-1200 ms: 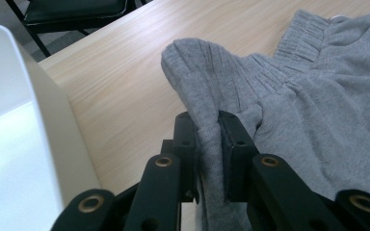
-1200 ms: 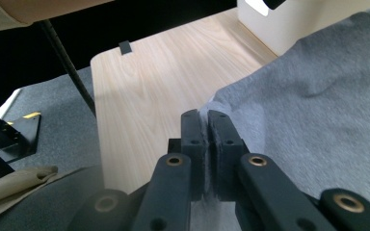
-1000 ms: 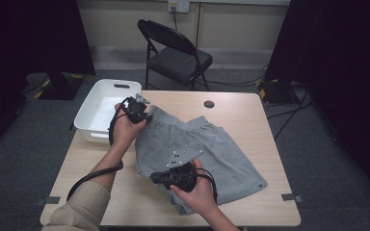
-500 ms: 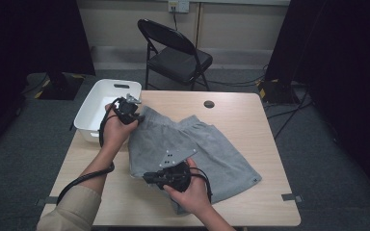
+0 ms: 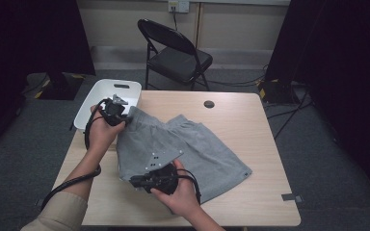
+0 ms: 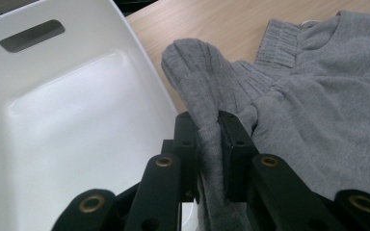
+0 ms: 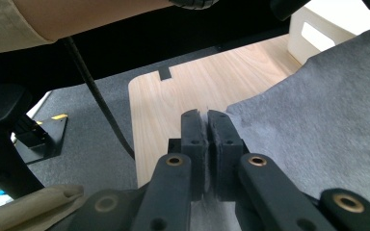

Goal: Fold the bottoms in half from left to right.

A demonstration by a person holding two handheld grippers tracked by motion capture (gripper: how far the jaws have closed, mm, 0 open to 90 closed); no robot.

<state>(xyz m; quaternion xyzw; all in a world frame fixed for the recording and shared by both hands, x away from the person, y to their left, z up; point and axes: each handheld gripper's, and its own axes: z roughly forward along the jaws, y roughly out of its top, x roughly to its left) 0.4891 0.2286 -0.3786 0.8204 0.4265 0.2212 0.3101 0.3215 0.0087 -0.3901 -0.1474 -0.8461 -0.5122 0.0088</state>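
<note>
Grey shorts (image 5: 183,149) lie on the tabletop (image 5: 250,125), waistband clamped in the left gripper (image 5: 120,111), near hem corner clamped in the right gripper (image 5: 134,181).

Shorts (image 5: 183,149) hem under right hand (image 5: 180,192); table (image 5: 250,130) disc (image 5: 209,104) possibly cap.

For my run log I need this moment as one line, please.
left tongs: shut on shorts waistband | right tongs: shut on shorts edge | shorts: partly on table | tub: beside shorts
</note>
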